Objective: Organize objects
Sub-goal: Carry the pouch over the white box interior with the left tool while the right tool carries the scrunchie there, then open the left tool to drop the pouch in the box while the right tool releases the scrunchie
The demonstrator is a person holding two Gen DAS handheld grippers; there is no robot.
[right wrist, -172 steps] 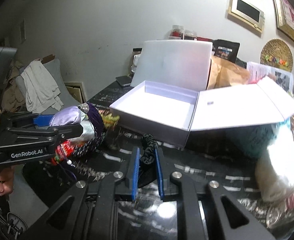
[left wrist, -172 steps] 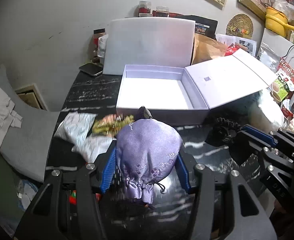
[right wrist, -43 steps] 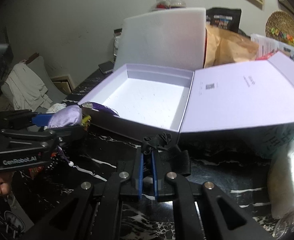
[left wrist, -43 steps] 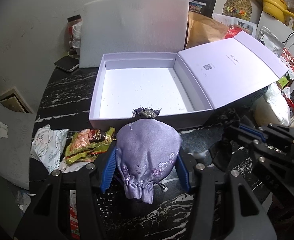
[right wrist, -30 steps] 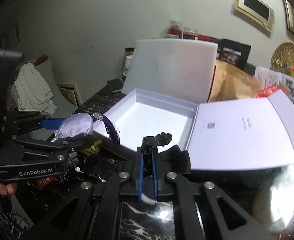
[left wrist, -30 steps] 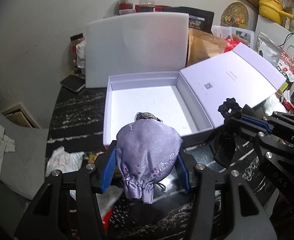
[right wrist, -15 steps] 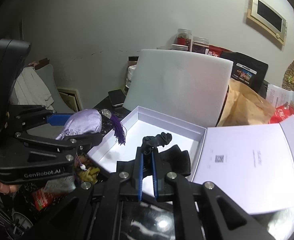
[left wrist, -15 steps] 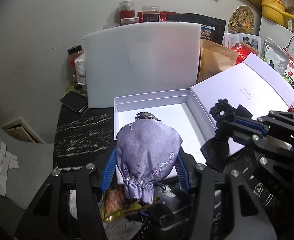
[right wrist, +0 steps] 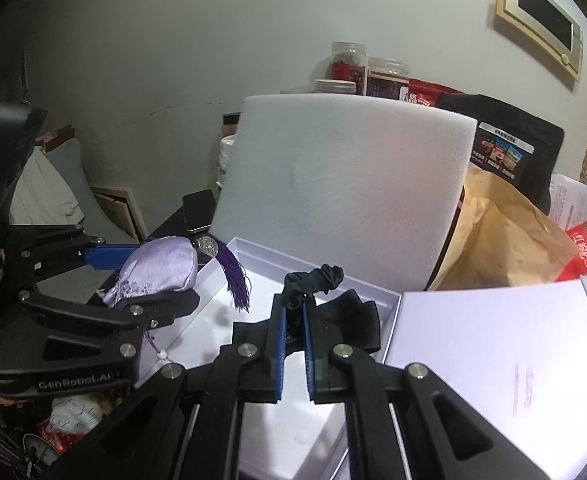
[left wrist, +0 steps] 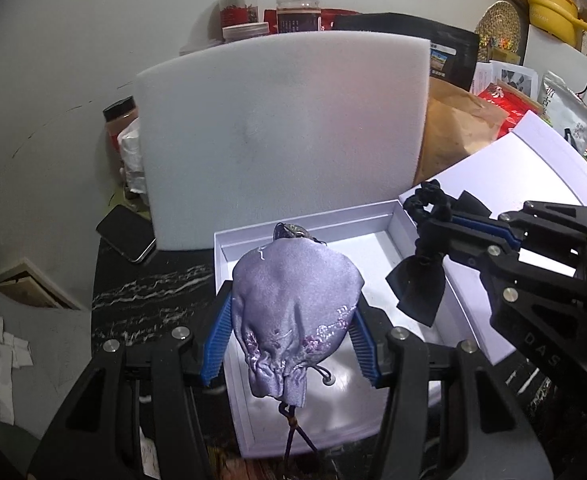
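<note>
My left gripper (left wrist: 293, 304) is shut on a lilac satin drawstring pouch (left wrist: 293, 304), whose purple tassel (right wrist: 235, 276) hangs from its far end. The pouch hovers over the near left part of an open white box (left wrist: 373, 220). My right gripper (right wrist: 293, 304) is shut on a black bow scrunchie (right wrist: 317, 276); its black fabric (left wrist: 417, 292) dangles over the box's right side. In the right wrist view the left gripper (right wrist: 161, 276) with the pouch (right wrist: 157, 264) sits left of the scrunchie. The box's inside shows bare white.
The box's lid (left wrist: 513, 184) lies folded out to the right. A white foam sheet (left wrist: 285, 140) stands upright behind the box. A phone (left wrist: 125, 234) lies on the black marble table (left wrist: 149, 296). Jars (left wrist: 297, 6), a brown paper bag (left wrist: 453, 132) and packets crowd the back.
Both grippers have moved forward, from in front of the box to over it, carrying the pouch and the scrunchie. Their grips have not changed.
</note>
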